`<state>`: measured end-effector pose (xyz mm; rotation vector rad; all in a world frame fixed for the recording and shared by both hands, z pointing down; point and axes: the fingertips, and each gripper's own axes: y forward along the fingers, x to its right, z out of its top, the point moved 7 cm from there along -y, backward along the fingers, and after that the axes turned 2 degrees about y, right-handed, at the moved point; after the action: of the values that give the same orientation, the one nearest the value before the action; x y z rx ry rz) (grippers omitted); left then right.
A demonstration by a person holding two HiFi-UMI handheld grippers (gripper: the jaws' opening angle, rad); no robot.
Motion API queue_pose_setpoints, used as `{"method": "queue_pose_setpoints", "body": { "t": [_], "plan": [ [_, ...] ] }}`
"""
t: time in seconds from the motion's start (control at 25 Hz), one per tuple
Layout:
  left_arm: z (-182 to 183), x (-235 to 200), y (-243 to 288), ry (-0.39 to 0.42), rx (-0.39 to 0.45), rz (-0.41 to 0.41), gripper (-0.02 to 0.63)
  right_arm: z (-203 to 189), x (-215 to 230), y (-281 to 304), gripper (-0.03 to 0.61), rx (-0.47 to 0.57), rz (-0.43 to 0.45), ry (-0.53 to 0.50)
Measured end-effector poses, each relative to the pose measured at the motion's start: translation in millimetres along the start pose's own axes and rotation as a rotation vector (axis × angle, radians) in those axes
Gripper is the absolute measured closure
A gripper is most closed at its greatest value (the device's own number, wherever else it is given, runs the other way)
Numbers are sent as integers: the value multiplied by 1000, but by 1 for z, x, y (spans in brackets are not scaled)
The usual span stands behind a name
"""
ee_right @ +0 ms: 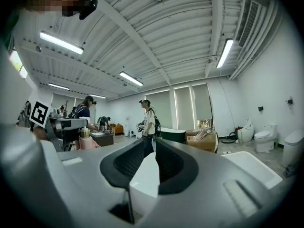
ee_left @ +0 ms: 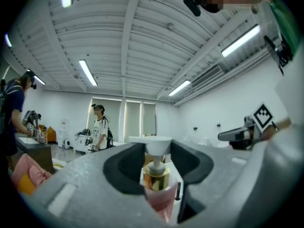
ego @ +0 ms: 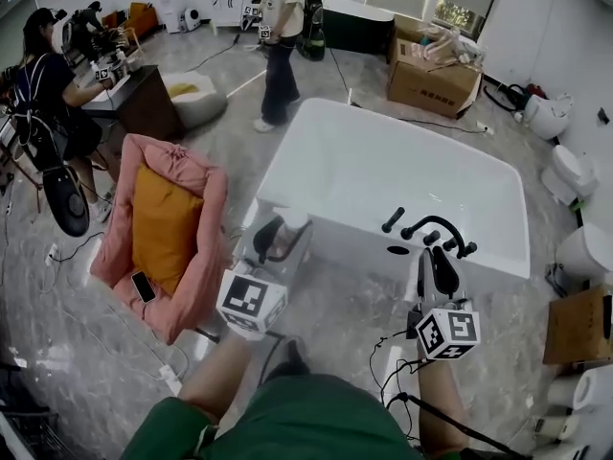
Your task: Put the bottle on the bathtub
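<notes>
This was a large open test room, part bathroom showroom and part lab, not a home. A white freestanding bathtub [ego: 383, 171] stood plumbed to nothing in the middle of a polished stone-look floor [ego: 57, 333], with several toilets [ego: 570, 172] lined up loose along one side and a second, dark tub [ego: 354, 22] by the far windows. Cardboard boxes [ego: 431, 80] sat unpacked and cables [ego: 442, 124] trailed across the floor. A seated person [ego: 48, 84] worked at a dark desk [ego: 144, 99] crowded with gear, and a standing person [ego: 280, 46] wore a head-mounted rig (as did the seated one). A pink armchair [ego: 192, 190] sat beside the tub. Overhead ran a ribbed ceiling [ee_left: 142, 42] with strip lights [ee_right: 61, 42].
</notes>
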<state>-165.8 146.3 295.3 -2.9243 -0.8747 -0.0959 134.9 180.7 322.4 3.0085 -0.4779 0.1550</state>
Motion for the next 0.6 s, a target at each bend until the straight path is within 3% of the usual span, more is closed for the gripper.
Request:
{"method": "queue_pose_setpoints", "body": {
  "t": [0.44, 0.6],
  "plan": [
    [-40, -68, 41, -17, -26, -77, 448, -12, -23, 65, 503, -24, -57, 11],
    [-48, -71, 65, -23, -36, -88, 448, -14, -10, 82, 503, -34, -54, 13]
  ]
}}
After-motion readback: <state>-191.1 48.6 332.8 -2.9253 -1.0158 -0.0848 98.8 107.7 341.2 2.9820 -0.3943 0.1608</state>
